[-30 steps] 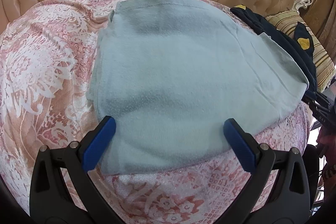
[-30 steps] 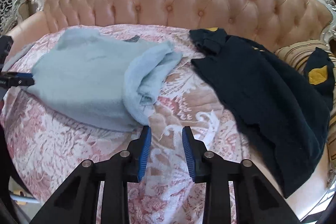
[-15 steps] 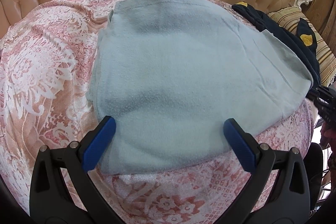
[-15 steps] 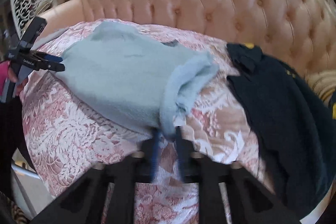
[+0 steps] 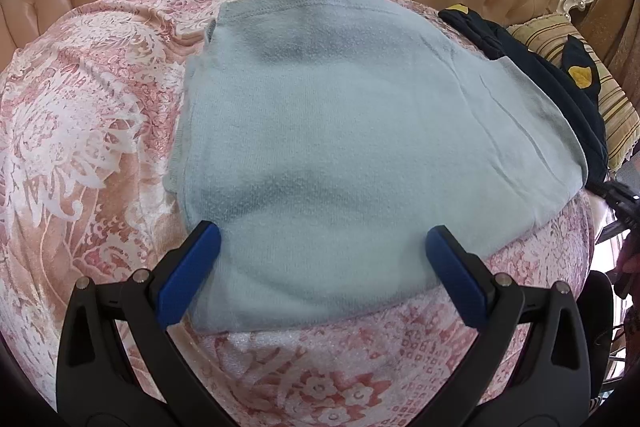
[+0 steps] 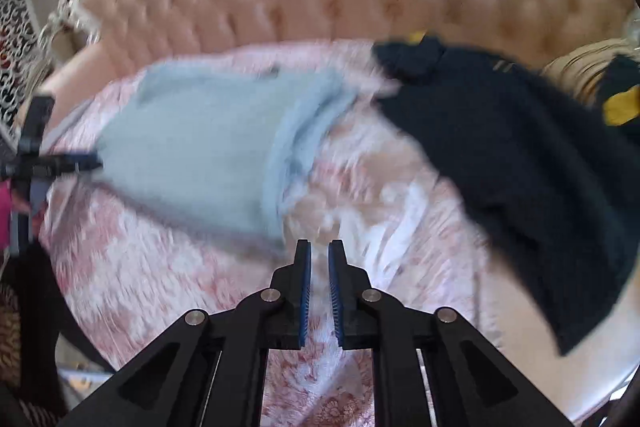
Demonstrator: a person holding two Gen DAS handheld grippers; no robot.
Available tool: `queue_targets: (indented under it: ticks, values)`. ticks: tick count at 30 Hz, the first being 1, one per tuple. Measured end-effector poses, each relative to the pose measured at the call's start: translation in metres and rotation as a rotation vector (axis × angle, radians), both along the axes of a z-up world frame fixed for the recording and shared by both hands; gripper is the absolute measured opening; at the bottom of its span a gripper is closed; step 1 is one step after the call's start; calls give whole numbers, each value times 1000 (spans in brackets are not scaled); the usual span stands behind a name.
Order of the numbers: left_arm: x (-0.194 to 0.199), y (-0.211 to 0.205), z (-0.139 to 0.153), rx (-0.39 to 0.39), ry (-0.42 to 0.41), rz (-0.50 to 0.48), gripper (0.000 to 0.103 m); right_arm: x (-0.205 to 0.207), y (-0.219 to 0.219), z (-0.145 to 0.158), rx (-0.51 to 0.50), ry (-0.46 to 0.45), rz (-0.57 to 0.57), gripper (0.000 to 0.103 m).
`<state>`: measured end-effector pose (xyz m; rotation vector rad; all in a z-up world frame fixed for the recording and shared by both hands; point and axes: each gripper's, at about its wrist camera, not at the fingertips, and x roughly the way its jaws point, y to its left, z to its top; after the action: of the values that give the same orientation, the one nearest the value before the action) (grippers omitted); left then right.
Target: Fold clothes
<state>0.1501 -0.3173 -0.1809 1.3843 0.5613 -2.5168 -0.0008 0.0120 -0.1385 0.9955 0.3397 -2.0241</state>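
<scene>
pale blue knit garment lies on sofa seat's left half, right side doubled over, likely mid-fold. left gripper spread wide over garment's near hem, holding nothing, likely poised to pinch it. right gripper narrow, empty, above patterned cover; versus half second earlier, pulled off fold's corner. dark garment at right end.

Right gripper — fingers narrower, off the light-blue garment — backed away.
</scene>
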Motion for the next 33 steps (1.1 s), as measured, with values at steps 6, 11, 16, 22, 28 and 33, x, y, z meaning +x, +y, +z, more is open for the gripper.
queue_targets:
  ticks: [6,11,16,22,28,33]
  values:
    - [-1,1,0,-12,-7,0,103,29,-55,0,82,86,202,12]
    - [-1,-1,0,3,-12,-17,103,-6,-20,-20,116,35,-30,15]
    - [0,-1,1,-1,0,-9,103,-11,1,-4,120,51,-116,18]
    - [18,-20,29,91,135,20,103,-2,-47,14,69,104,8,54]
    - [0,-66,56,53,159,19,103,7,-93,32,18,151,125,62]
    - [-34,-106,37,138,152,-59,102,-1,-103,12,-25,96,91,62]
